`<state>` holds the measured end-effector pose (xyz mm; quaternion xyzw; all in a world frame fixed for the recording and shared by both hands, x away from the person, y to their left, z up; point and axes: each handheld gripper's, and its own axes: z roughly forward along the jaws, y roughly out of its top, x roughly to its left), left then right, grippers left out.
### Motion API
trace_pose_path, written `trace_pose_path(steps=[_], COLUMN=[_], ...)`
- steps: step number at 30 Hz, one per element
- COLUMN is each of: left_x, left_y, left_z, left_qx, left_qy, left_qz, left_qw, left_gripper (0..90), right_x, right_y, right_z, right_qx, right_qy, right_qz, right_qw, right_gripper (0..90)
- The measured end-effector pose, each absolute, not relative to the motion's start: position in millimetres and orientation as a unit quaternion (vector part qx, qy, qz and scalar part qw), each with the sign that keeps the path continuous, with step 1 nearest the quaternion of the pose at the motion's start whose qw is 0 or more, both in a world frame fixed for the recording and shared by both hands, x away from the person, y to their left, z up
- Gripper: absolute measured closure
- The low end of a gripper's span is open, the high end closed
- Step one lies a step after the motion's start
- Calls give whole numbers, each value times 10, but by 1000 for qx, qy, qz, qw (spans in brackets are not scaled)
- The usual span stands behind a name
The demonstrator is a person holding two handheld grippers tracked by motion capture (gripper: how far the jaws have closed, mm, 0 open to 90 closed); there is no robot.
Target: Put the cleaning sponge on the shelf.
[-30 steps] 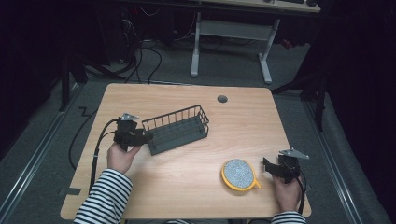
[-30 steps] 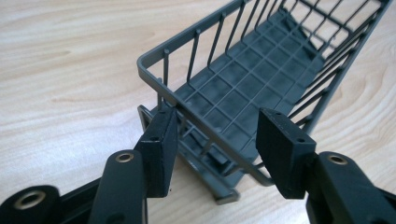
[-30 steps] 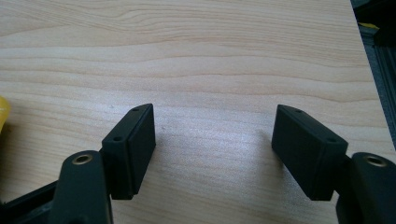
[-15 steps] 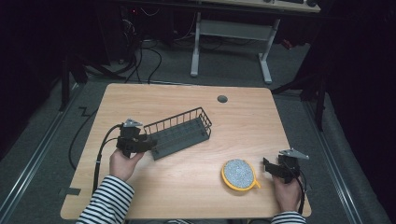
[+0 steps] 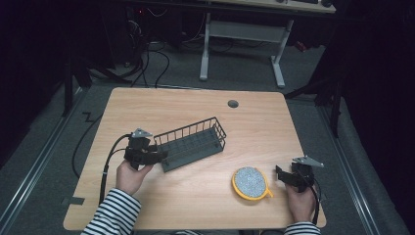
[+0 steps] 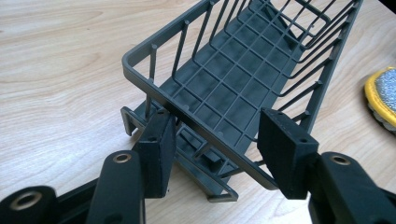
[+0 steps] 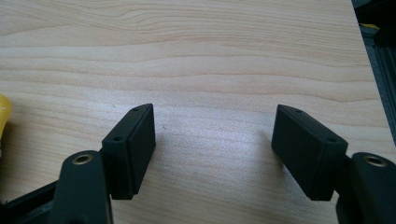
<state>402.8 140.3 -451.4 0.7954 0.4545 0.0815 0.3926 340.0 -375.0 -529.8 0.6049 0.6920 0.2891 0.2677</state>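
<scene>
High view showed the dark grey wire basket (image 5: 193, 144) lying aslant near the middle of the wooden table (image 5: 195, 105), its near end lower and to the left, its far end up and to the right. At that near end sat the left gripper (image 5: 159, 156), held in the person's left hand (image 5: 131, 175), with a black cable trailing off toward the table's left edge. In the left gripper view the basket (image 6: 243, 70) stretched away from the camera, and its short end rim ran between the two black pads (image 6: 161, 147); the left pad sat against the basket's end, the right pad close by the rim's corner, so the jaws had closed on the basket's end wall as far as it let them.

To the right of the basket, well apart from it, lay a round yellow-rimmed scrubber (image 5: 250, 182) with a grey speckled face. Just right of that, the right gripper (image 5: 280, 175) rested near the table's right edge in the person's right hand (image 5: 299, 201). In the right gripper view its jaws stood wide apart over bare wood, holding nothing. Striped sleeves (image 5: 115, 215) came in from the bottom.
</scene>
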Motion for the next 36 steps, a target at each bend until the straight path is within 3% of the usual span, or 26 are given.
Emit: trace_pose_path(steps=[20, 26, 30, 36], left_x=[4010, 4009, 3997, 3959], left_y=[1049, 1093, 1209, 1417], left_z=[-4608, -4585, -4506, -4395], left_qx=[823, 809, 792, 768], left_qy=[420, 432, 440, 444], left_qz=[62, 68, 82, 102], left_qw=[378, 393, 416, 450], left_gripper=[457, 417, 325, 309], right_x=[3399, 3400, 3401, 3401], right_y=[-3750, -3752, -3752, -3753], right_z=[-5298, -5298, -5298, -5299], right_qx=[604, 602, 602, 602], right_qy=[693, 694, 694, 694], right_qz=[289, 289, 290, 290], right_qw=[267, 268, 268, 268], right_gripper=[305, 305, 305, 305])
